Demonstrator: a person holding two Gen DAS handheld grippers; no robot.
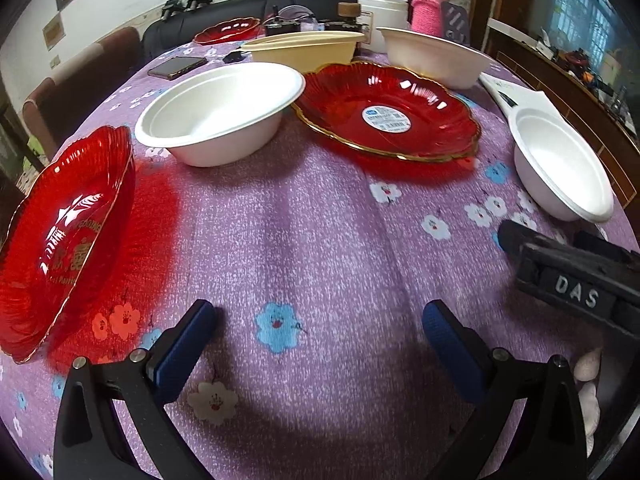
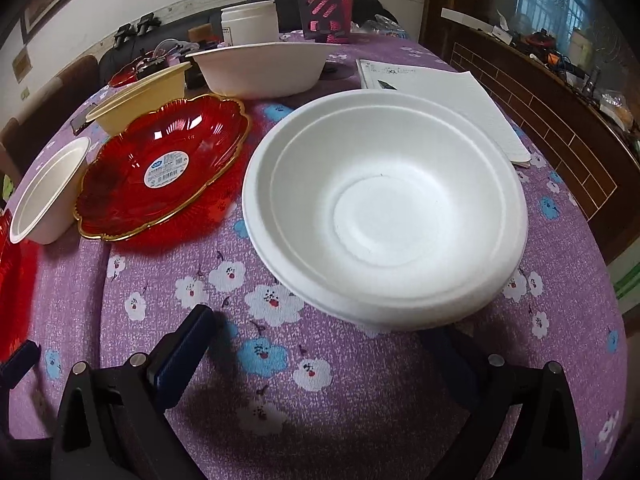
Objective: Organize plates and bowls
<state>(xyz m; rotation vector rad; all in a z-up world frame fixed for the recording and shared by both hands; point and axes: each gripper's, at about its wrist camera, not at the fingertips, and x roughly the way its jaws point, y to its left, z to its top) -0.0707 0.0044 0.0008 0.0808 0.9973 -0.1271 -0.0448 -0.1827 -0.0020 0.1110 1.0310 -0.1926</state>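
My left gripper (image 1: 320, 320) is open and empty above the purple flowered tablecloth (image 1: 320, 240). A red plate (image 1: 64, 240) lies at its left, a white bowl (image 1: 220, 112) and a gold-rimmed red plate (image 1: 388, 112) with a label ahead, another white bowl (image 1: 560, 160) at right. My right gripper (image 2: 320, 328) is open; the white bowl (image 2: 384, 212) sits just ahead, its near rim over the right finger. The labelled red plate (image 2: 164, 168), a small white bowl (image 2: 48, 192), a cream bowl (image 2: 144, 96) and a larger white bowl (image 2: 260, 68) lie beyond.
A far red plate (image 1: 228, 30), a phone (image 1: 176, 67), a white jar (image 1: 382, 10), a pink bottle (image 1: 430, 4) and papers (image 2: 440, 96) sit at the table's back and right. A wooden cabinet (image 2: 560, 120) stands right of the table. The right gripper's body (image 1: 576, 280) shows at right.
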